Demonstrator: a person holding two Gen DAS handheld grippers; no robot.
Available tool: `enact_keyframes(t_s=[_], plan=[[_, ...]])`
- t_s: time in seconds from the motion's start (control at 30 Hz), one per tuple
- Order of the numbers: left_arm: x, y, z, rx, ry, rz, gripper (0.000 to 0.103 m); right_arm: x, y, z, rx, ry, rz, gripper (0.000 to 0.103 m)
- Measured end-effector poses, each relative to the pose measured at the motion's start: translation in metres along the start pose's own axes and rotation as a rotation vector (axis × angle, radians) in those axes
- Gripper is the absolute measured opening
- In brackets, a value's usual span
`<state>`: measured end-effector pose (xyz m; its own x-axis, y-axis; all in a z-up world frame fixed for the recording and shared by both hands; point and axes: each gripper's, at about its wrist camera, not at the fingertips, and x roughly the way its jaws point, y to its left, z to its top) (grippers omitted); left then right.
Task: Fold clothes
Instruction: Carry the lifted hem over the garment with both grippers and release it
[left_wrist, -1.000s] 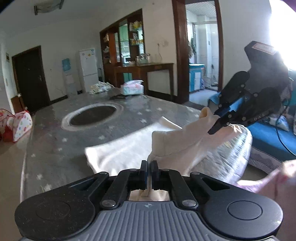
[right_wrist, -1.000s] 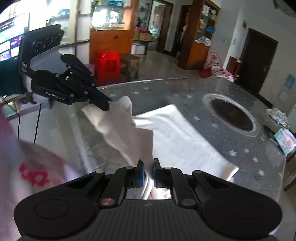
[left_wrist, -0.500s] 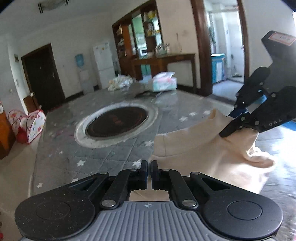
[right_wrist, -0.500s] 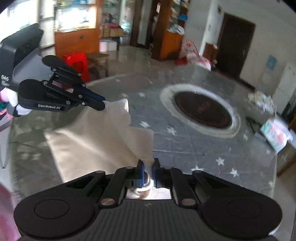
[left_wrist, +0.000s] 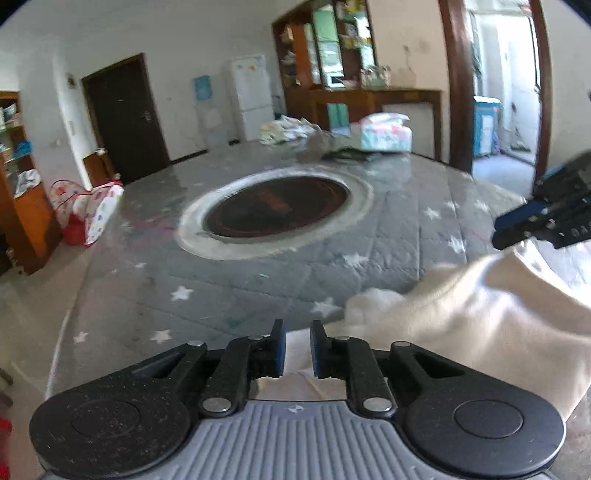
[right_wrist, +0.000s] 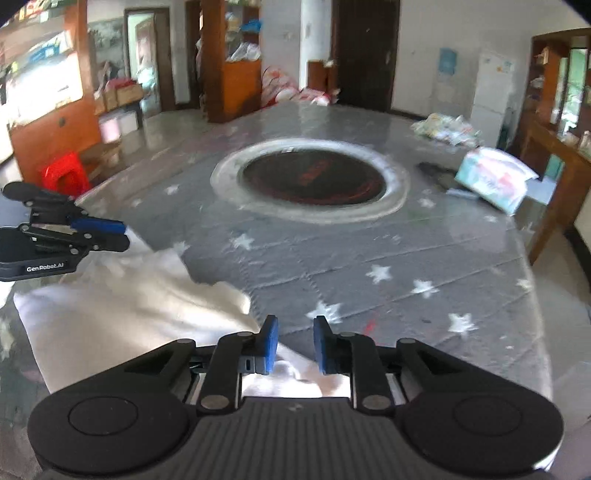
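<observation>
Both grippers have let go since half a second ago: the left gripper and the right gripper, then pinched on the cloth, now show a clear gap between their blue pads, with nothing held. The cream garment lies folded on the near part of the grey star-patterned table, under and just in front of both tools. In the left wrist view its right side runs out of frame, and the right gripper enters only as a dark tip at the right edge, its jaw gap hard to read there. In the right wrist view the garment is partly hidden beneath the tool body, and motion blur smears the dark round inset and the tissue pack at the far end.
</observation>
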<state>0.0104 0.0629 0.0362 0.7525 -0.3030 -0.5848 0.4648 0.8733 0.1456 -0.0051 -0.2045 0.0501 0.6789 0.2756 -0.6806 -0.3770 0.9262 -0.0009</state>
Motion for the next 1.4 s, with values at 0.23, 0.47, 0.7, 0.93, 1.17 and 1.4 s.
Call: enact_keyframes(t_s=[0.23, 0.47, 0.7, 0.93, 1.17, 1.4], plan=[[-0.042, -0.020, -0.009, 0.026, -0.020, -0.079, 0.016, -0.005, 0.015, -0.017, -0.011, 0.037, 0.074, 0.019], [-0.066, -0.044, -0.032, 0.029, 0.000, -0.140, 0.016, -0.002, 0.021, -0.001, -0.021, 0.013, 0.068, 0.018], [-0.061, -0.057, -0.041, 0.021, 0.026, -0.145, 0.017, 0.037, 0.058, 0.019, -0.081, 0.049, 0.172, 0.018], [-0.060, -0.053, -0.044, -0.001, 0.028, -0.149, 0.022, 0.054, 0.058, 0.030, -0.026, 0.042, 0.140, 0.018], [-0.060, -0.050, -0.047, -0.033, 0.026, -0.155, 0.023, 0.062, 0.100, 0.041, -0.164, 0.040, 0.229, 0.018], [-0.072, -0.044, -0.049, -0.064, 0.008, -0.120, 0.037, 0.067, 0.113, 0.060, -0.157, 0.022, 0.265, 0.019]])
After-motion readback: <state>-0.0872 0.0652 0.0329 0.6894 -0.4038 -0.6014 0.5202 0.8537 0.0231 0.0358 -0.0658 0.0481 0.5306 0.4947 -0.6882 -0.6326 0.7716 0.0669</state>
